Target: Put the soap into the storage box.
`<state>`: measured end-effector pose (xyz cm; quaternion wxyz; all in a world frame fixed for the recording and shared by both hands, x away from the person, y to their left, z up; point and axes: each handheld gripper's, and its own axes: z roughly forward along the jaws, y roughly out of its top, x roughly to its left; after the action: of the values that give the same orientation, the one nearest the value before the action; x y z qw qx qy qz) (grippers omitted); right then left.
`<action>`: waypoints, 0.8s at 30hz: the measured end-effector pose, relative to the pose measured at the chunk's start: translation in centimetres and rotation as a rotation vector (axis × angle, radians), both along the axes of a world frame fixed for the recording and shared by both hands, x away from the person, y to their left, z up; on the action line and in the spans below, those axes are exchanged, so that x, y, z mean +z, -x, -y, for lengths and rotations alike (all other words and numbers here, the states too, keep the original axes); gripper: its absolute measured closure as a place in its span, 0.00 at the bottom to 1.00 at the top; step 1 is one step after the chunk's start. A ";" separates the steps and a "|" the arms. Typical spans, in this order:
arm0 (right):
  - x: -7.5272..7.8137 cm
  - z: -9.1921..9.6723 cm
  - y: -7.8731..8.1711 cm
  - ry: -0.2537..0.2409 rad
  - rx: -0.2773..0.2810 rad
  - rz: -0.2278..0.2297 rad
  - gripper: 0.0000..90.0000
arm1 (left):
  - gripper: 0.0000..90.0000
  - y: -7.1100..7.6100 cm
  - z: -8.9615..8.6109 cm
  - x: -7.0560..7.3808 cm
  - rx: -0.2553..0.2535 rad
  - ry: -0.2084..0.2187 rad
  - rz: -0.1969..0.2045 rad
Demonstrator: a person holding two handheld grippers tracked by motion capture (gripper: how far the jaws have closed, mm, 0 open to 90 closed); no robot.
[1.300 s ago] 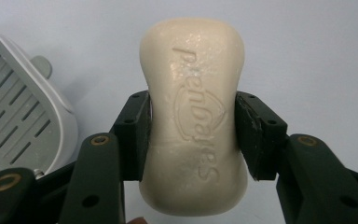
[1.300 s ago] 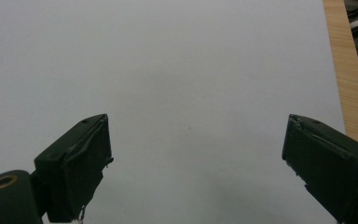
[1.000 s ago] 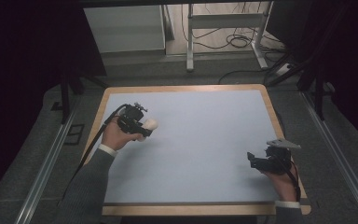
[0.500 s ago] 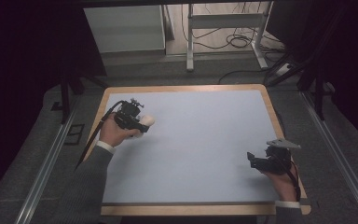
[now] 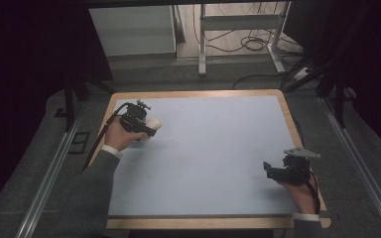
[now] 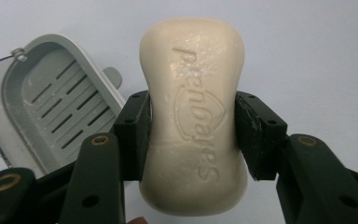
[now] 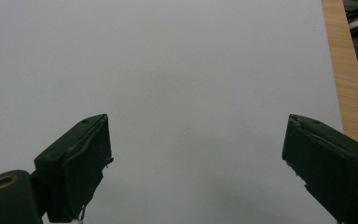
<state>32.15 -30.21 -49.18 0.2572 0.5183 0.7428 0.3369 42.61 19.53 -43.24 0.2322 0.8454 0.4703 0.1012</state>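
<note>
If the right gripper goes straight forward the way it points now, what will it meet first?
Likely nothing: between the open jaws of the right gripper lies bare blue mat, with the table's wooden edge off to one side. Depth is unclear.

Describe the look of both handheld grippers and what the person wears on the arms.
Both grippers are black with two blocky, flat-faced jaws; brass-coloured rivets show at the joints. The left gripper trails a black cable off the table's left edge. The right gripper carries a grey three-cornered plate on top. The person wears grey sleeves with white cuffs at the wrists.
</note>
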 end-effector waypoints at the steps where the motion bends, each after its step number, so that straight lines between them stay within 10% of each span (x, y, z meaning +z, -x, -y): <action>1: 0.0 0.0 0.0 0.000 0.000 0.000 0.08 | 0.55 0.0 0.0 0.0 0.000 0.000 0.000; 24: -0.1 0.1 0.0 0.003 -0.002 -0.003 0.08 | 0.55 -1.8 -1.7 -0.2 0.089 0.007 0.001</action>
<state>32.20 -30.27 -49.25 0.2572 0.5190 0.7432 0.3349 44.42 21.25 -43.41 0.2307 0.8228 0.5076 0.1102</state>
